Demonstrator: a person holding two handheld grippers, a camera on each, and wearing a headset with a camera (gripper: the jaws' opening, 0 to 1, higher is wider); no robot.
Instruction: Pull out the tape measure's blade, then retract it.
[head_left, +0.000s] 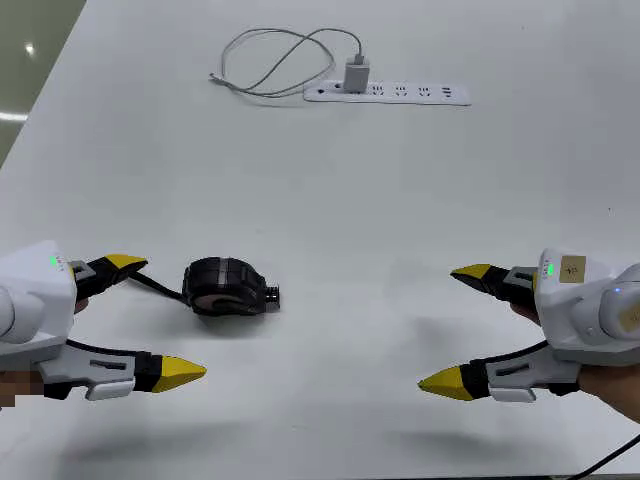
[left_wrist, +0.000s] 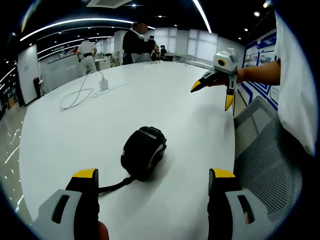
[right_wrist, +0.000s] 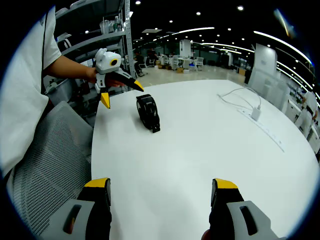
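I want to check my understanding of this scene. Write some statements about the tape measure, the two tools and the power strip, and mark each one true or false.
1. The left tool and the right tool are both open. True.
2. The right tool grips the tape measure. False: it lies free on the table.
3. The tape measure is nearer to the left tool. True.
4. The blade is pulled far out. False: no blade extends from the case.
5. A charger sits in the power strip. True.
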